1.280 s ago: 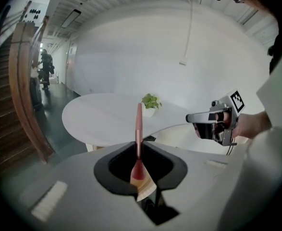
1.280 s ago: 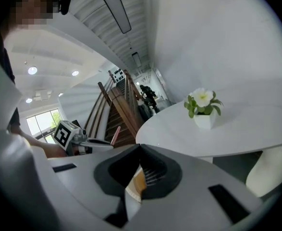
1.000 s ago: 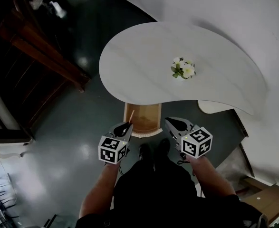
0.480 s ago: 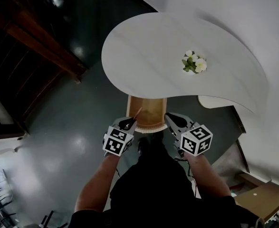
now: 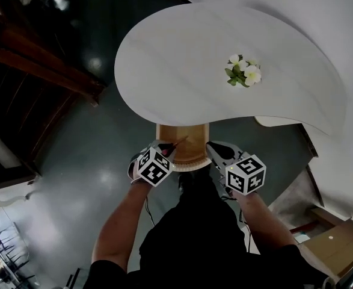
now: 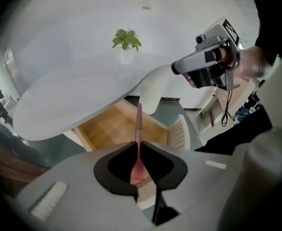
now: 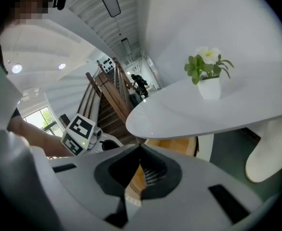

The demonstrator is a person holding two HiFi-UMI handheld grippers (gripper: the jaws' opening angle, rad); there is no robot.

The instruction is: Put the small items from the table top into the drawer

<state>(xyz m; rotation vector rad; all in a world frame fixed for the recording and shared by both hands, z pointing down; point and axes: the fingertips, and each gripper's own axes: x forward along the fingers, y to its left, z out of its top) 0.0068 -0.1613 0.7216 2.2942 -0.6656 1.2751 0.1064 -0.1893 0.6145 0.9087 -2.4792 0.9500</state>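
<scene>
One table [image 5: 182, 71], white and kidney-shaped, is the largest thing in front of you. Its top is bare except for the plant, so I judge that the clearing is nearly done.

One drawer [image 5: 193, 149] stands pulled out from beneath the near edge of the table. Its wooden floor is open to you from above, which is why both tools sit over it and not over the table top. No view shows anything lying inside it, though part of its floor is hidden by the tools.

Two grippers are counted, one in each of your hands.
- The left gripper [image 6: 139, 147] points steeply down at the drawer's near left corner. Its jaws are clamped on the wider end of the pink item, and the slim end sticks out forward over the wood. That hold suits a release straight down into the drawer.
- The right gripper [image 7: 140, 149] sits just beside the drawer's right edge. Its jaws are pressed together with nothing between them. I judge it is only standing by, clear of the drop.

One potted plant [image 5: 243, 71], with white flowers and green leaves, stands upright toward the far right of the table top, well apart from the drawer. I cannot say whether it counts as a small item to be stowed.

One pink item [image 6: 139, 121], thin and stick-like, is the thing now being handled. It is above the open drawer and not yet set down. What it is exactly I cannot tell.
</scene>
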